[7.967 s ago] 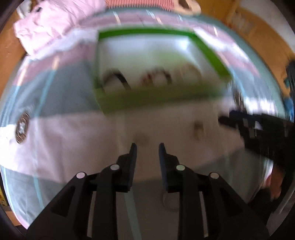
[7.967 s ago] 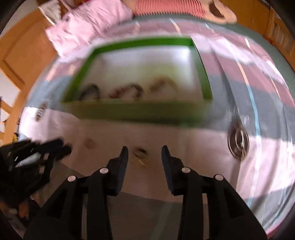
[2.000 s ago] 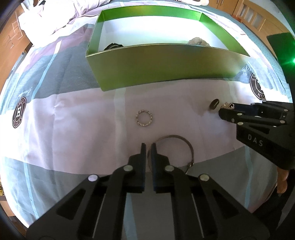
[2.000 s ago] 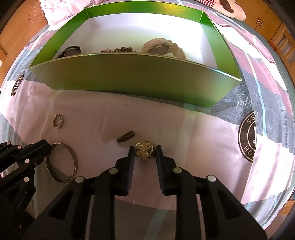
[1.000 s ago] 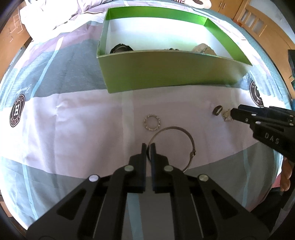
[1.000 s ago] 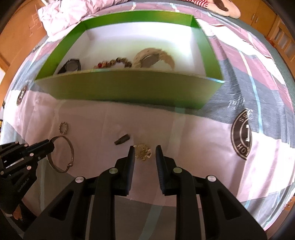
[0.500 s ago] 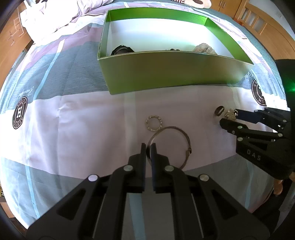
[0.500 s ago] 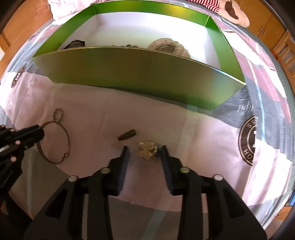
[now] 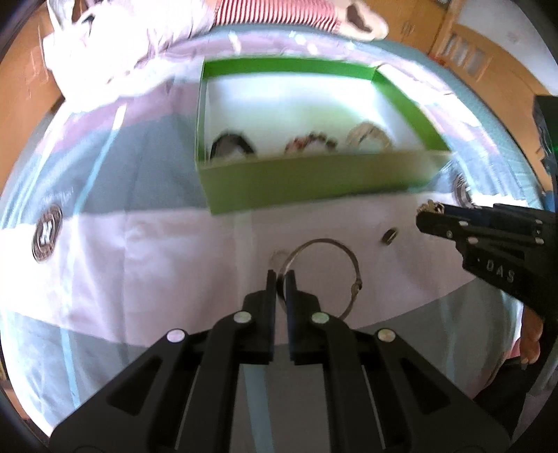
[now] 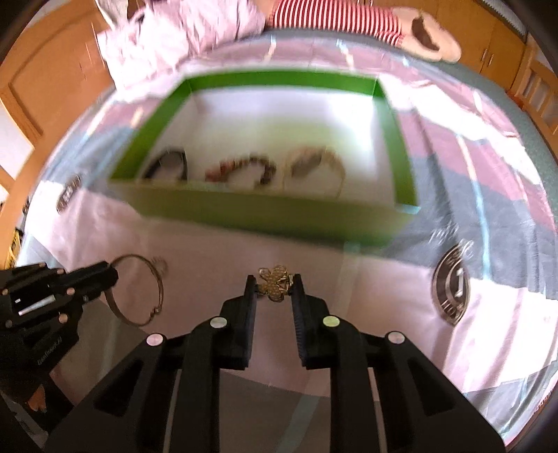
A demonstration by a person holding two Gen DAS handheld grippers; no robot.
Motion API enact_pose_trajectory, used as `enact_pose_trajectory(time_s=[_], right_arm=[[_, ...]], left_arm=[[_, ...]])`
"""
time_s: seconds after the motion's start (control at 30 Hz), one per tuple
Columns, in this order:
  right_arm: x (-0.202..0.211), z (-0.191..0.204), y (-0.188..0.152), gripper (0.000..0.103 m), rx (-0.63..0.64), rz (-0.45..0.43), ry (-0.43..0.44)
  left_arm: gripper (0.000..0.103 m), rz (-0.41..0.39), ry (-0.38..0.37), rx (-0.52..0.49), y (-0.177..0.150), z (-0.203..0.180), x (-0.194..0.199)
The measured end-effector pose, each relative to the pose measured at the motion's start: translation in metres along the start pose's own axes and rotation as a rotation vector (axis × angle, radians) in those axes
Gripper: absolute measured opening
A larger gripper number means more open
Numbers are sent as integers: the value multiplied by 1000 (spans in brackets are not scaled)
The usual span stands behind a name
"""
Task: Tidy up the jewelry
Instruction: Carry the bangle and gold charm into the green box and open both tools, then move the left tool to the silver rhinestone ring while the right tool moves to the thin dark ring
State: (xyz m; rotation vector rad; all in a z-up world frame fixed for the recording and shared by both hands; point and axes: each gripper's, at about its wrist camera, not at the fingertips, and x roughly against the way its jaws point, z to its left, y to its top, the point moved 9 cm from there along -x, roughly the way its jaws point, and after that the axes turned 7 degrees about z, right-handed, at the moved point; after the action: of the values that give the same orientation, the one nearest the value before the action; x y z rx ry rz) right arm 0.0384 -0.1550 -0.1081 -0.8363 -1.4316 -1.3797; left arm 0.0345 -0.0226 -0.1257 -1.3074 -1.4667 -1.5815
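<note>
My left gripper (image 9: pixel 281 277) is shut on a thin silver bangle (image 9: pixel 352 258) and holds it above the bedspread; it also shows at the left of the right wrist view (image 10: pixel 113 275), with the bangle (image 10: pixel 158 289). My right gripper (image 10: pixel 273 282) is shut on a gold flower-shaped brooch (image 10: pixel 274 278) and holds it raised; it shows at the right of the left wrist view (image 9: pixel 423 216). The green box (image 10: pixel 265 212) with a white floor lies ahead and holds a black watch (image 10: pixel 167 163), a beaded bracelet (image 10: pixel 244 163) and a pale bracelet (image 10: pixel 314 162).
A small dark ring (image 9: pixel 389 237) and a small beaded ring (image 9: pixel 277 256) lie on the patchwork bedspread (image 9: pixel 139 251) in front of the box. Pink bedding (image 10: pixel 181 31) and a striped plush (image 10: pixel 334 17) lie behind the box. Wooden furniture (image 10: pixel 45 80) stands around the bed.
Both grippers have lifted away from the bedspread, the left with the bangle and the right with the brooch. The right gripper closed on the brooch. The box now looks farther and lower.
</note>
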Motion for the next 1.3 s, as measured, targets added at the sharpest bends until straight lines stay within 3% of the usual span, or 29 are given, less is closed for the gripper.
enact_pose_trajectory(time_s=[0.23, 0.43, 0.6, 0.87, 0.9, 1.03, 1.17, 1.3], right_arm=[[36, -3, 28, 20, -28, -166, 34], [36, -10, 64, 20, -47, -262, 58], [12, -30, 80, 20, -137, -215, 105], [-33, -13, 73, 20, -98, -116, 63], [-33, -12, 73, 20, -94, -122, 57], [-24, -15, 72, 45, -106, -134, 58], [-3, -12, 69, 46, -119, -141, 104], [14, -8, 55, 46, -87, -140, 68]], left_arm=[[5, -152, 8, -62, 30, -12, 36], [5, -184, 34, -37, 71, 1, 32], [5, -200, -31, 53, 108, 20, 30], [5, -114, -1, 72, 116, 25, -16], [6, -104, -6, 68, 115, 24, -20], [8, -93, 22, 41, 111, 21, -26], [8, -104, 7, 52, 109, 21, -16], [8, -131, 36, 45, 101, 20, 1]])
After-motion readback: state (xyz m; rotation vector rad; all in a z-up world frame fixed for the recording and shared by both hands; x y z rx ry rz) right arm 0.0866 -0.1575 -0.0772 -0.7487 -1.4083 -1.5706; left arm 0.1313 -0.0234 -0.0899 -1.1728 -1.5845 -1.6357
